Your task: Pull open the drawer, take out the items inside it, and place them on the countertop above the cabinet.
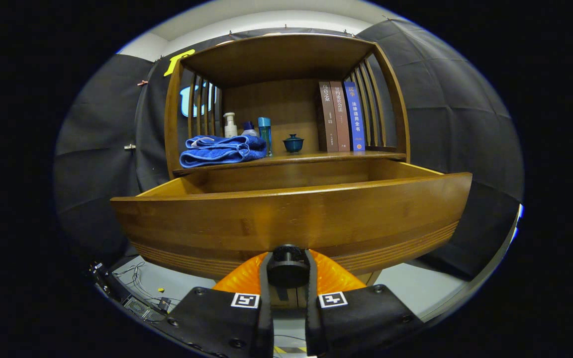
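Drawer [291, 219] stands pulled well out below the countertop [311, 157], where a towel [219, 150], bottles, cup [293, 143] and books [341, 117] crowd. Gripper [288, 278] is clenched on the knob [287, 268]; pulling further risks unseating the drawer.

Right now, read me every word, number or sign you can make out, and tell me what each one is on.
"乌合之众": spine of the brown book.
"法律适用全书": spine of the blue book.
Red-brown book between them: title too blurred.
Bottles: print too small.
Hand-held gripper, shut on the drawer knob: square black-and-white markers, no words.
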{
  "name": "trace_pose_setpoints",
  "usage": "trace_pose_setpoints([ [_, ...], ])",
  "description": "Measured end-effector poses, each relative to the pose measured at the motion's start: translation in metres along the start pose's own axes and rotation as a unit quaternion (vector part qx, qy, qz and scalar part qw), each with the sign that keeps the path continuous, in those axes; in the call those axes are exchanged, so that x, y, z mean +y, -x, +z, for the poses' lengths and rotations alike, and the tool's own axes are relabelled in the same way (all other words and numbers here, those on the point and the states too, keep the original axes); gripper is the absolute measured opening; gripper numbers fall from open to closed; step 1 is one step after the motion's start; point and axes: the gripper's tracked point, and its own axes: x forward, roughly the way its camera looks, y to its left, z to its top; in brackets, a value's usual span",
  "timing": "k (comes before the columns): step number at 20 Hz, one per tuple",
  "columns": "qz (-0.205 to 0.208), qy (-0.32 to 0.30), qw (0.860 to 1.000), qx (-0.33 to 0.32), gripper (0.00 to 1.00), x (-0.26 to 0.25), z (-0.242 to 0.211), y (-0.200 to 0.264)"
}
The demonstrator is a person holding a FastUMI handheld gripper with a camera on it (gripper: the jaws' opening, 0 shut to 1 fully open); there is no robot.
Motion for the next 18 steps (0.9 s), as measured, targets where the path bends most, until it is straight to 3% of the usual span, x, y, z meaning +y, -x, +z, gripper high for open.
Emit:
trace_pose_setpoints([
  [4, -0.002, 0.007, 1.0, 0.009, 0.29, 0.0, -0.005, -0.002],
  [6, -0.002, 0.011, 1.0, 0.008, 0.41, -0.002, -0.005, -0.001],
  [9, -0.011, 0.019, 1.0, 0.003, 1.0, -0.007, 0.007, 0.008],
  [11, -0.012, 0.022, 1.0, 0.005, 0.95, -0.01, 0.013, 0.013],
  [13, -0.008, 0.023, 1.0, 0.002, 1.0, -0.013, 0.029, 0.025],
  [18, 0.005, 0.024, 0.999, -0.027, 1.0, -0.013, 0.115, 0.048],
])
